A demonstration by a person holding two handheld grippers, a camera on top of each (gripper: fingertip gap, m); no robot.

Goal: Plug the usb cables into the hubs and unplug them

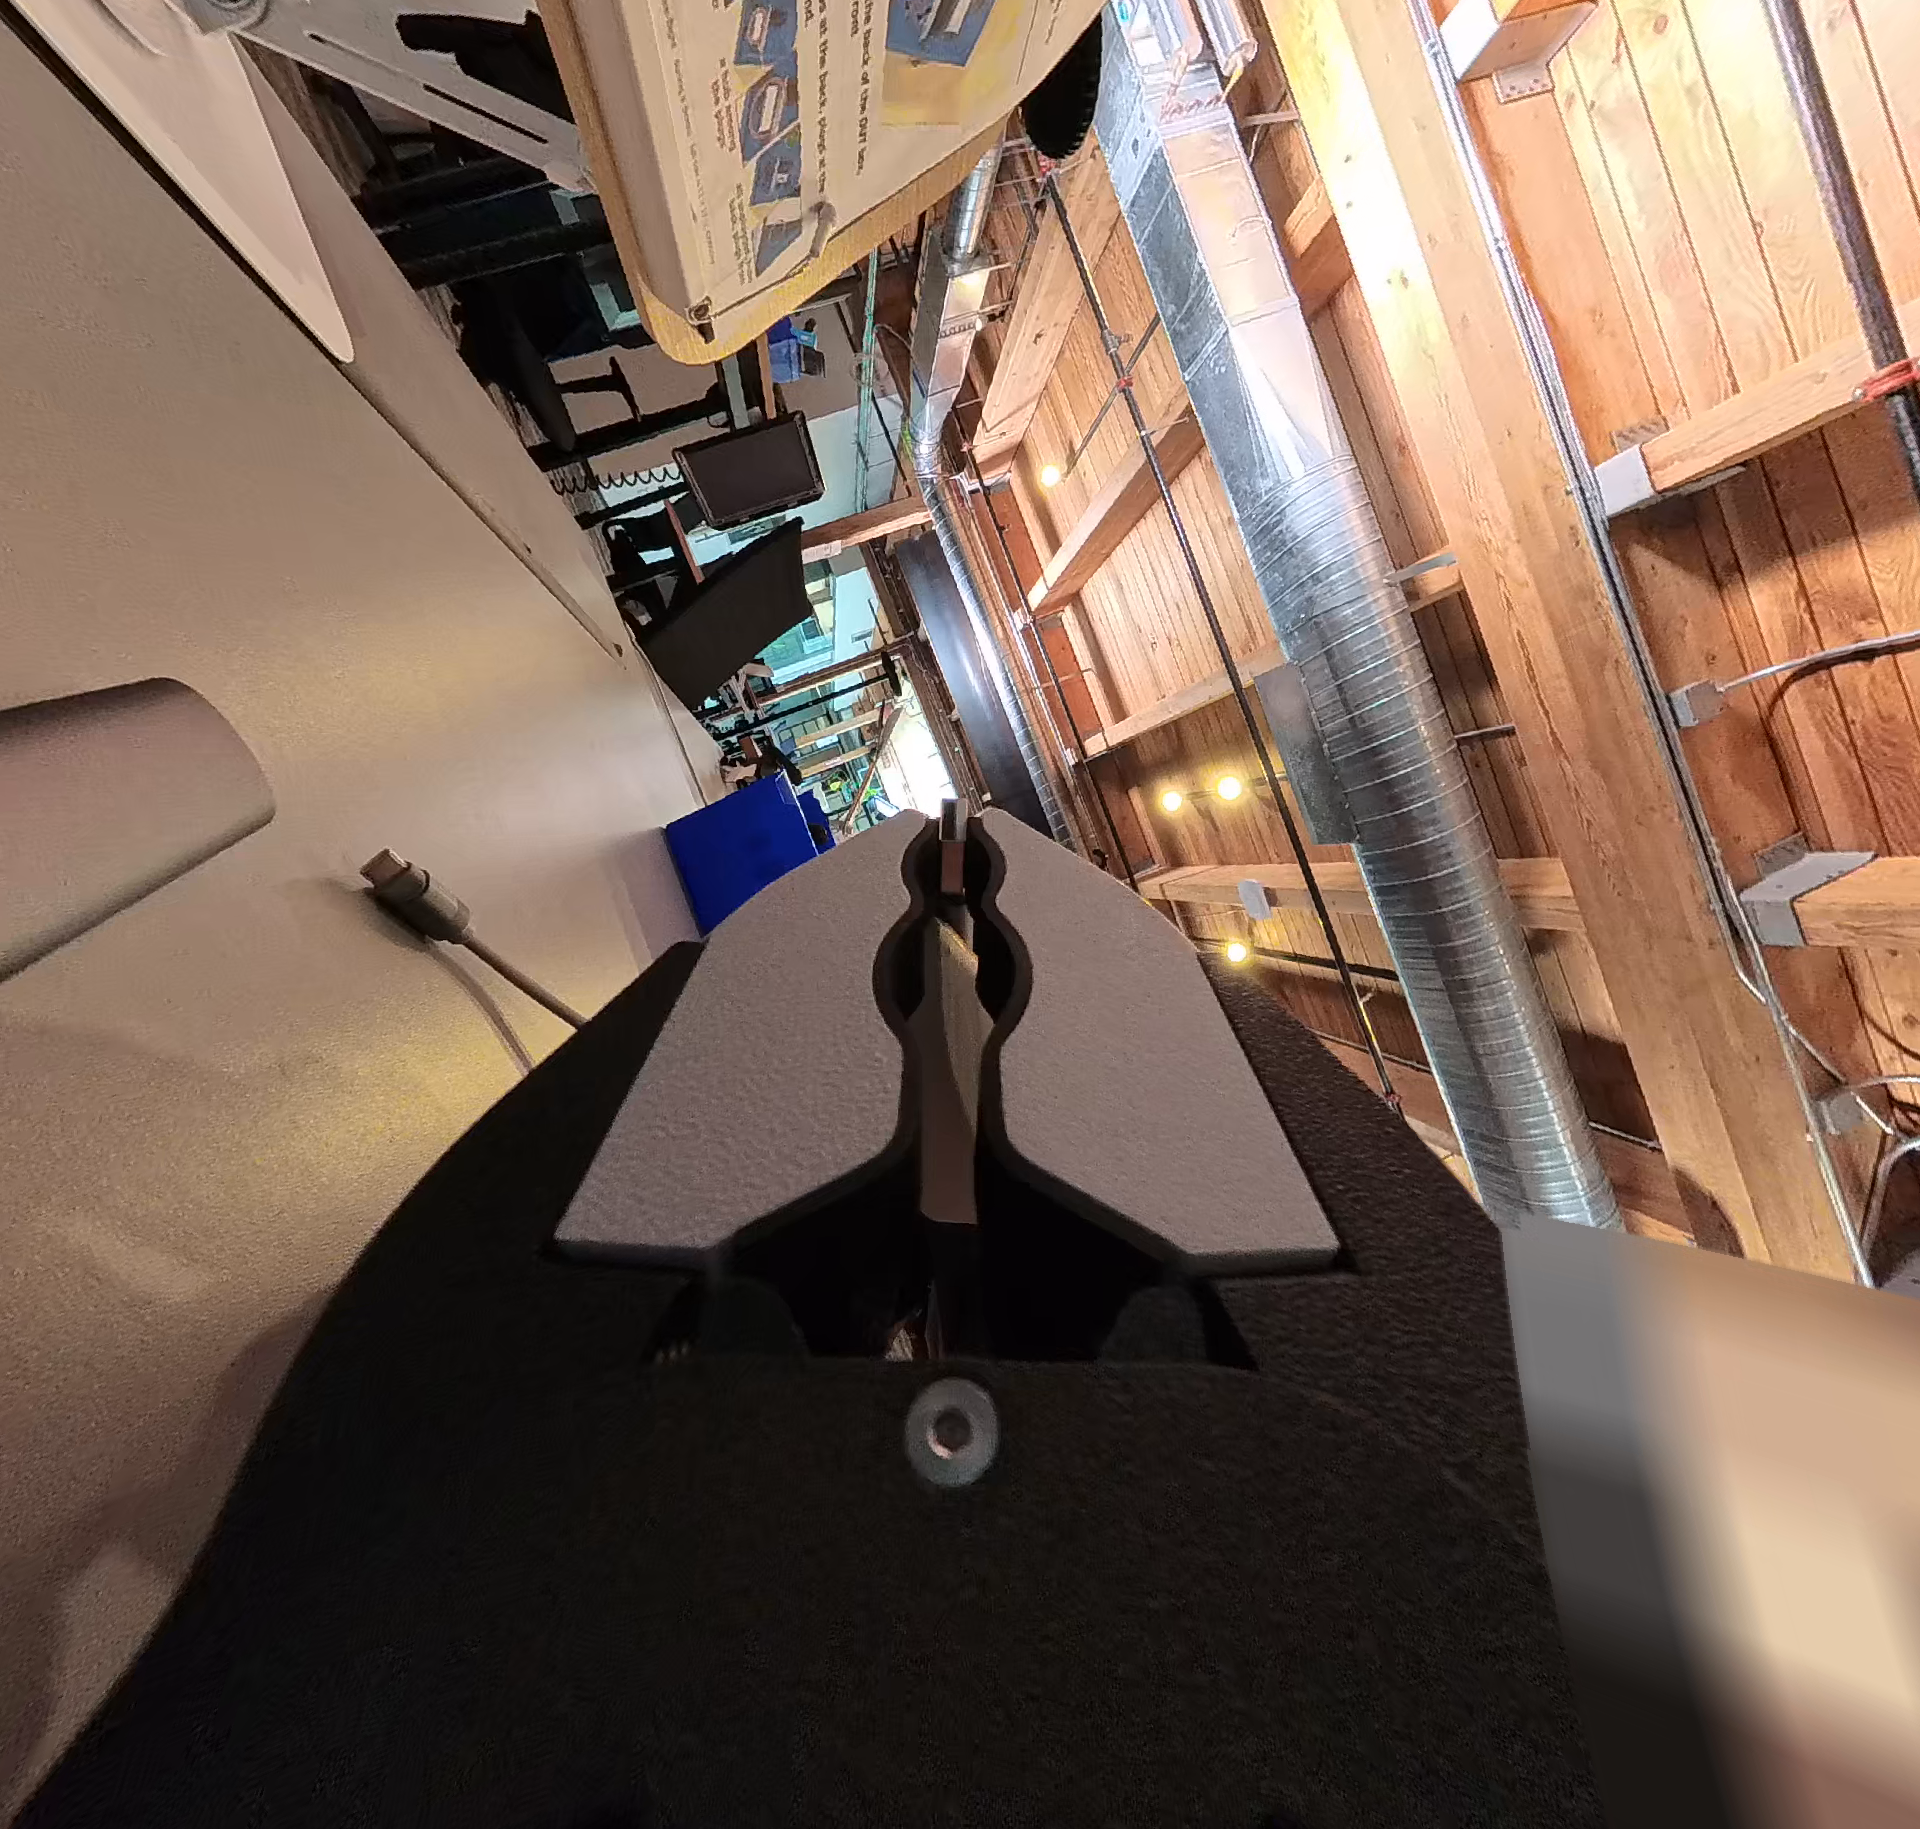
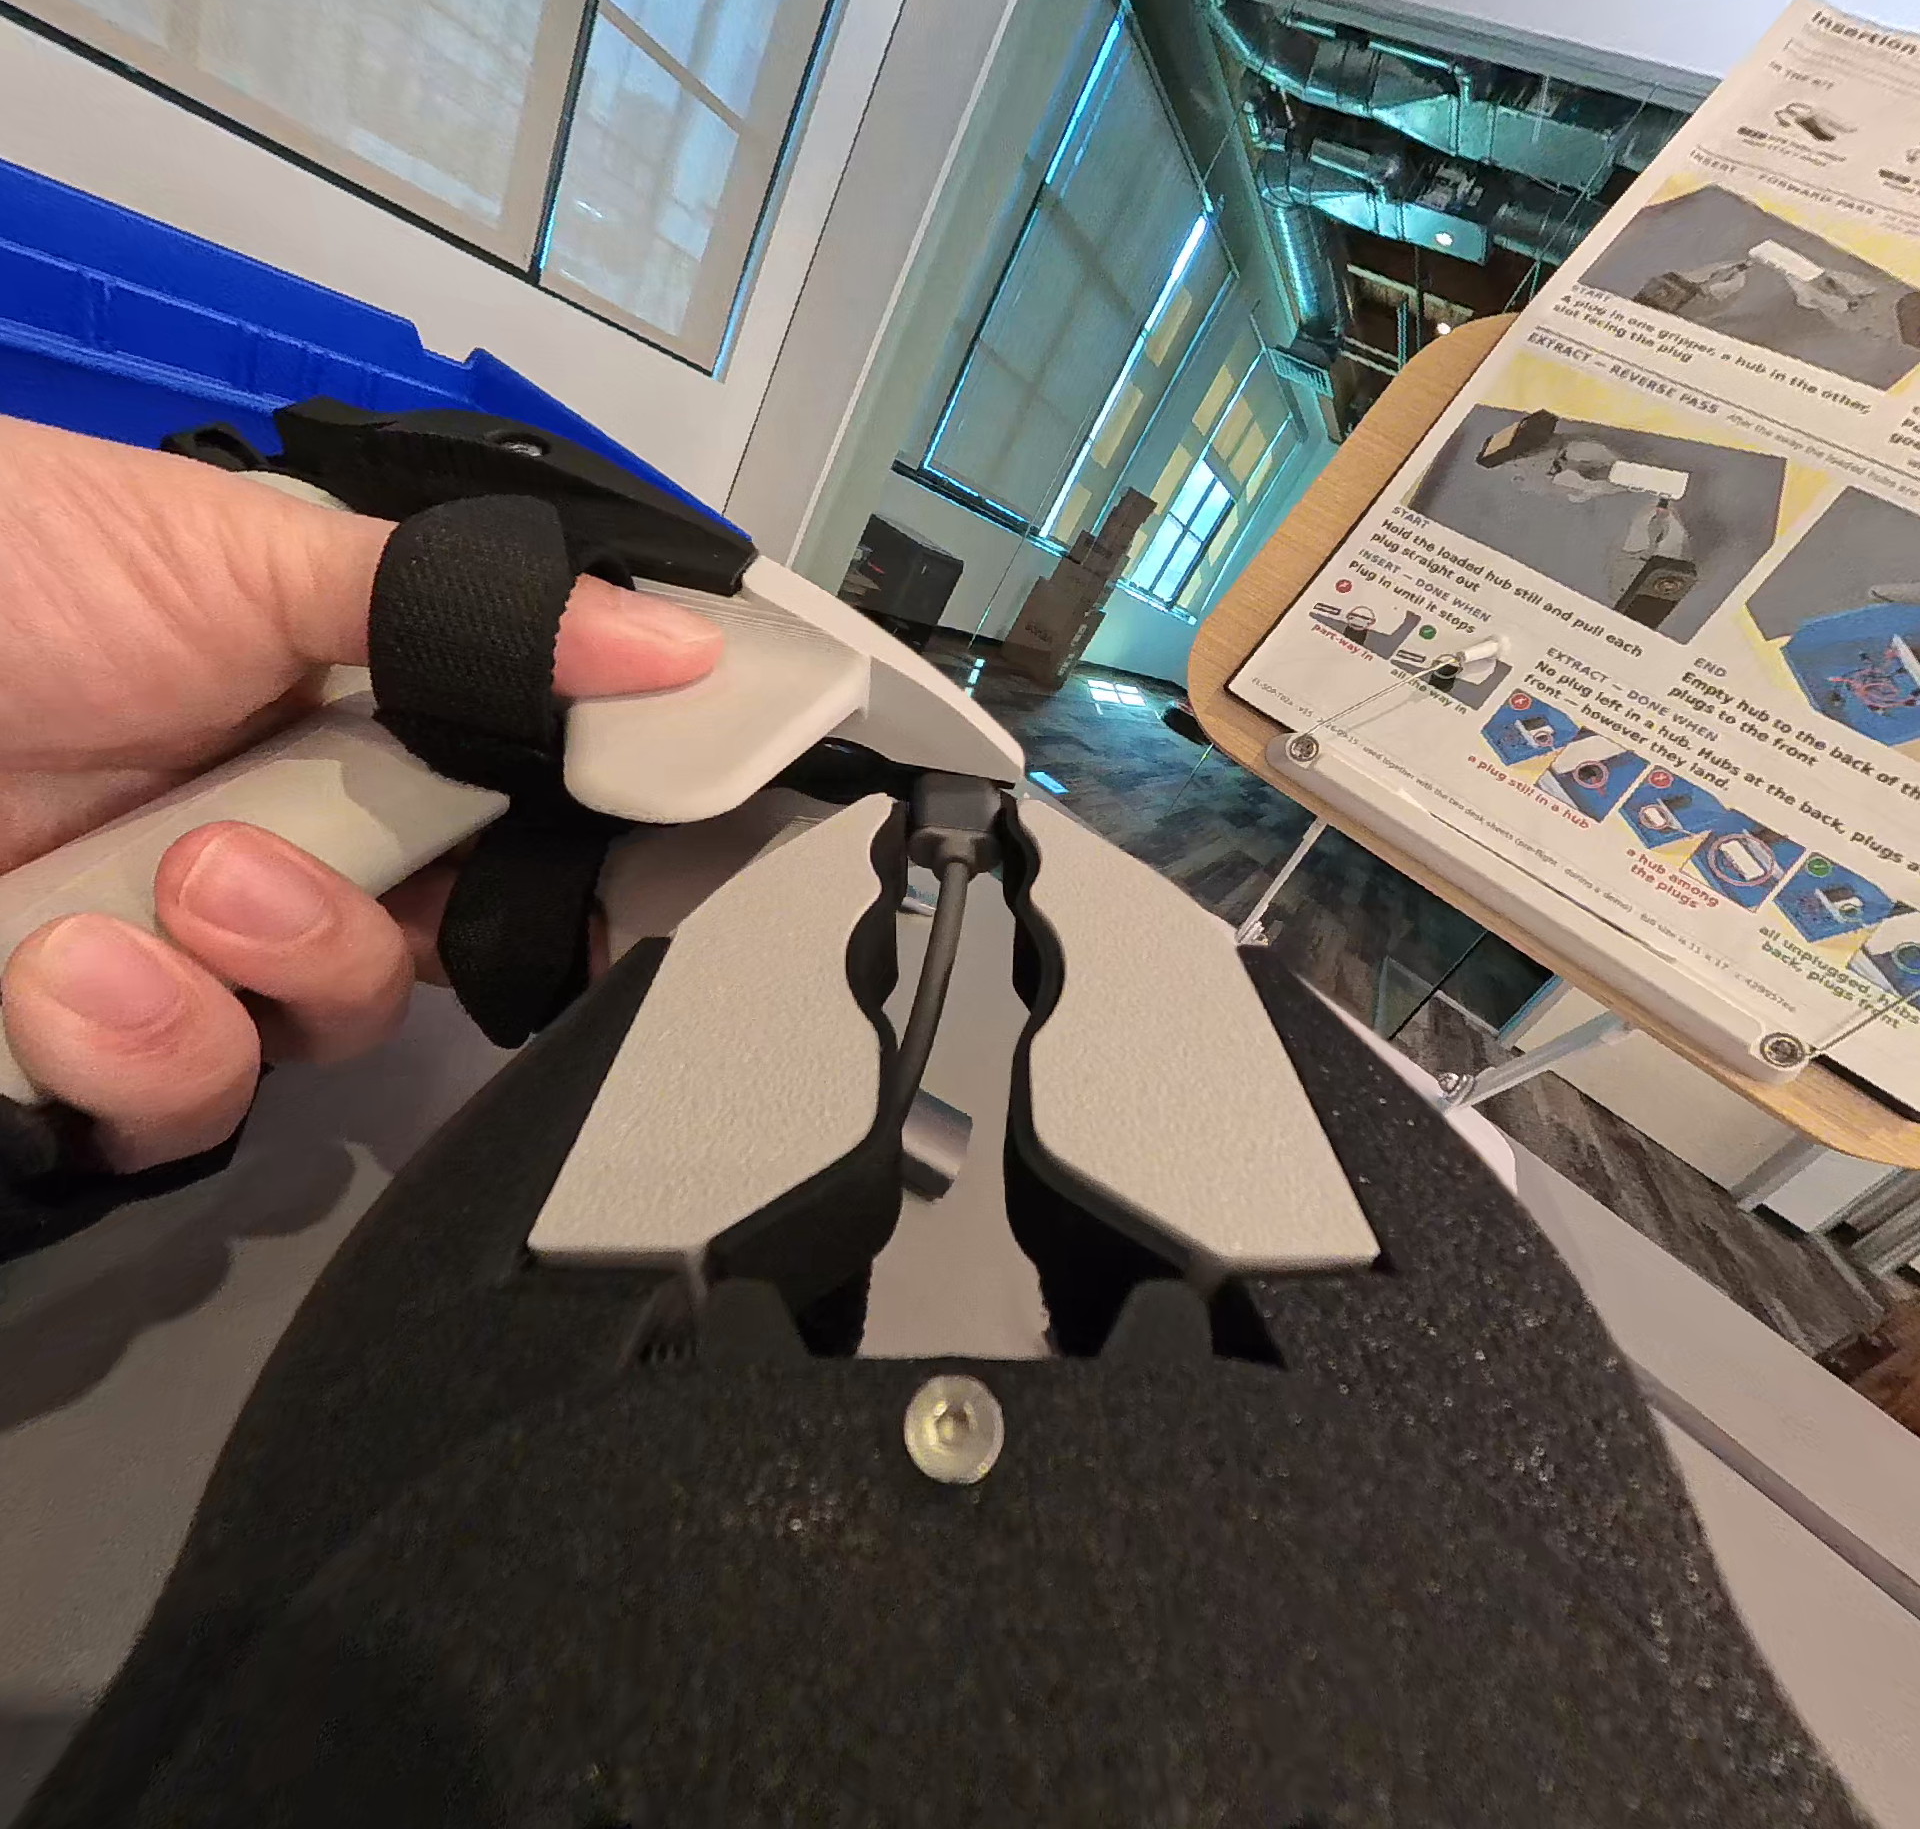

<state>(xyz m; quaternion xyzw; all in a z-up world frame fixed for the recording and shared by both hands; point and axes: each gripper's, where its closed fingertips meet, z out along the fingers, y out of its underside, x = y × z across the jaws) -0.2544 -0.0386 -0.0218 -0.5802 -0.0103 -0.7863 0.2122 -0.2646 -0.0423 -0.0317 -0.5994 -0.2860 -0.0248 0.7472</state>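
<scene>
Plug [image 2: 954, 811] between right gripper [image 2: 951, 823] jaws — cable [image 2: 930, 990] trailing back.

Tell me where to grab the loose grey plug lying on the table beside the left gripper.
Probably by the moulded grey housing of the plug, just behind its metal tip, closing across its sides. It lies flat on the table, and its cable trails back toward the left gripper. So come down from the cable end, which leaves the tip free.
</scene>
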